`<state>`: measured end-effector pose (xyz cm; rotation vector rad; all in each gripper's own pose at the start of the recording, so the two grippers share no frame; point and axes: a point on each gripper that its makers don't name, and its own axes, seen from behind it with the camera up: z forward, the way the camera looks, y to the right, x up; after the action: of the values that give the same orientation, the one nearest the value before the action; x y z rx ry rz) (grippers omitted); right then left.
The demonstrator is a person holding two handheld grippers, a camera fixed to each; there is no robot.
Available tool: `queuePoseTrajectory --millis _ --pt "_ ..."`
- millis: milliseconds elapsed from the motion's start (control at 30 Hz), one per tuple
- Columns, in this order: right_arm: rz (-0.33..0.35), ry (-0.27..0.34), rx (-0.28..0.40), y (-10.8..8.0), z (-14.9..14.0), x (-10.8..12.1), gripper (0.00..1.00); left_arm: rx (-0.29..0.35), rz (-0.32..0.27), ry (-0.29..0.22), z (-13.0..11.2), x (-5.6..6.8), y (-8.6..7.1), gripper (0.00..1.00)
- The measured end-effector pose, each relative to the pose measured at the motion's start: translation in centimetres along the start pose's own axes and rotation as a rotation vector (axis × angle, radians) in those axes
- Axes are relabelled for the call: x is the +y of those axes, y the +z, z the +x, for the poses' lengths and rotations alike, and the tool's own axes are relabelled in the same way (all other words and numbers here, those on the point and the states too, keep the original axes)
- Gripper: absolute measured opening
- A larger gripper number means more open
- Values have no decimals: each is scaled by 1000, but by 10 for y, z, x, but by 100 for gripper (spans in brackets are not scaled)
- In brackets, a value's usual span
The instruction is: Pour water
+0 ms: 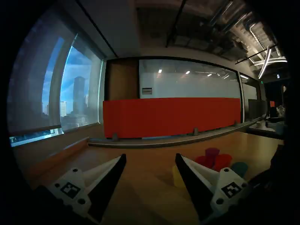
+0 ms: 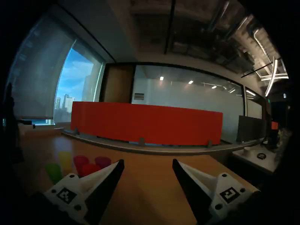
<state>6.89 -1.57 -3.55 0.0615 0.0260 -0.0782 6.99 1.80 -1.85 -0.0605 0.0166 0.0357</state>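
The left gripper is held level and low over the desk, jaws wide and holding nothing. The right gripper is held the same way, wide and empty. The cups stand clustered mid-desk, well short of the far edge. They lie to the left gripper's right and to the right gripper's left.

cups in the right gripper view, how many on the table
5, clustered on the wooden table at lower left: green plastic cup leftmost, yellow plastic cup beside it, two red plastic cups, then a purple plastic cup. Others may hide behind the gripper finger.
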Motion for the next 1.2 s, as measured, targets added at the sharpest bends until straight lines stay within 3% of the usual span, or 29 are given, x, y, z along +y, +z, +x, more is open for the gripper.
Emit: queuePoseTrajectory --millis 467,667,1200 --pt "-27 63 6 2 5 15 100 5 58 25 -18 -8 2 97" --pt "-19 50 -16 4 1 7 99 13 78 36 -29 -14 4 97" --pt "-26 23 -37 11 -1 -4 99 -8 78 5 -62 -20 15 97"
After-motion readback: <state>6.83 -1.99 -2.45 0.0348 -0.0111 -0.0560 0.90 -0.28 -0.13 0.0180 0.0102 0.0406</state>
